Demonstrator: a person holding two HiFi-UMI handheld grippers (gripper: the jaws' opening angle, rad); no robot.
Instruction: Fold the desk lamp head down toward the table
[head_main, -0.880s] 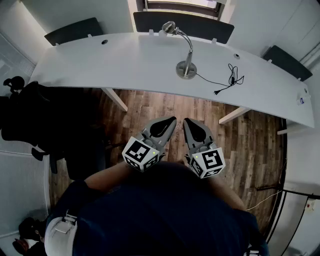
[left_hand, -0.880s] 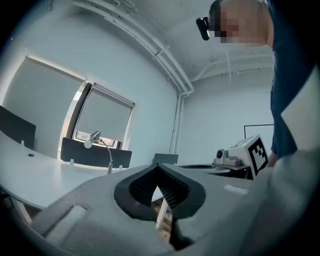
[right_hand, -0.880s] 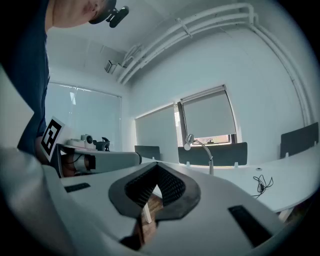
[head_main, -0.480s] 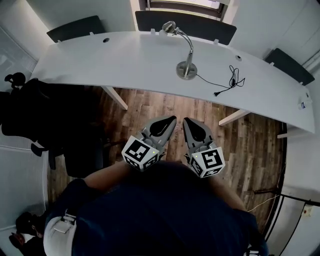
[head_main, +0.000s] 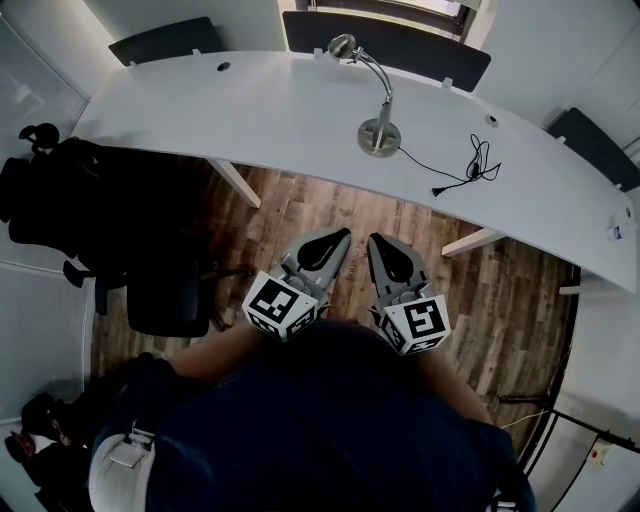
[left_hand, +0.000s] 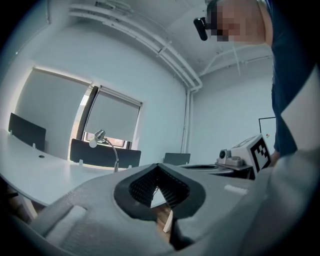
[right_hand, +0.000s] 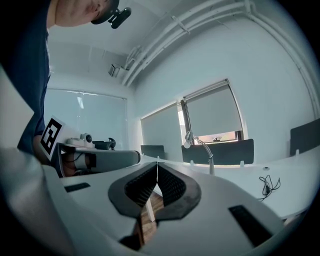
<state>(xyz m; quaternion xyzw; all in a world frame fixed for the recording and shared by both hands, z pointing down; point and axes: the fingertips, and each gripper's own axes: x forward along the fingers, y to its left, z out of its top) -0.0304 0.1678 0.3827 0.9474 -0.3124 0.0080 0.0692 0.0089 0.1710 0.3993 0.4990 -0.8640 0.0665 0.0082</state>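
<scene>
A silver desk lamp (head_main: 378, 135) stands on the long white desk (head_main: 260, 115), its round base near the desk's middle and its gooseneck curving up to a small head (head_main: 342, 46) at the far edge. The lamp (left_hand: 104, 142) also shows far off in the left gripper view, and the lamp (right_hand: 200, 150) in the right gripper view. My left gripper (head_main: 343, 238) and right gripper (head_main: 376, 241) are held side by side close to my body over the wooden floor, well short of the desk. Both are shut with nothing between the jaws.
A black power cord (head_main: 462, 165) trails from the lamp base to the right across the desk. Dark partition panels (head_main: 385, 45) line the desk's far edge. A black office chair (head_main: 110, 225) stands left, under the desk's near edge. A desk leg (head_main: 236, 183) slants down to the floor.
The head view has shifted, so the desk and lamp sit slightly further right and higher in the picture. Both grippers stay shut in the same place before my body.
</scene>
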